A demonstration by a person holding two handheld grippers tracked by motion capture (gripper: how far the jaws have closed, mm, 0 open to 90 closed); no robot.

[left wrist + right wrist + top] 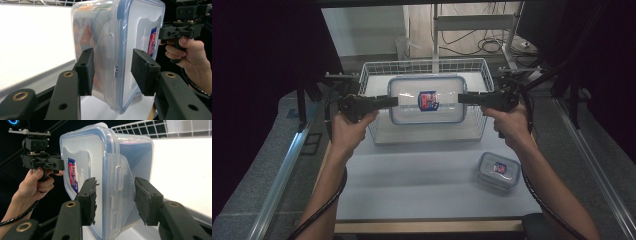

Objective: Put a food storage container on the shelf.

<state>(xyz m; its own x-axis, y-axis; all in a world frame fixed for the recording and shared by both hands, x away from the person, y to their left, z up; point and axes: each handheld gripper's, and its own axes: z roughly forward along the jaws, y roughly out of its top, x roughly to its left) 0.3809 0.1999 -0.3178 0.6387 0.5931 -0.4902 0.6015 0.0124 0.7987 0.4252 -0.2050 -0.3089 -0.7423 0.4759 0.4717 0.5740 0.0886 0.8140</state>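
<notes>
A large clear container (427, 100) with a blue-sealed lid and a red-and-blue label hangs level over the white wire basket (371, 70). My left gripper (394, 101) is shut on its left end and my right gripper (460, 98) on its right end. In the left gripper view the jaws (113, 71) clamp the container (117, 45) across its side latch, with the right gripper (175, 31) at the far end. The right gripper view shows my right gripper (115, 200) clamped on the container's (87, 152) other latch, and the left gripper (53, 163) beyond.
A small lidded container (498, 171) with the same label sits on the white table (412, 175) at the front right. The basket stands at the table's far edge. Dark frames and cables flank both sides.
</notes>
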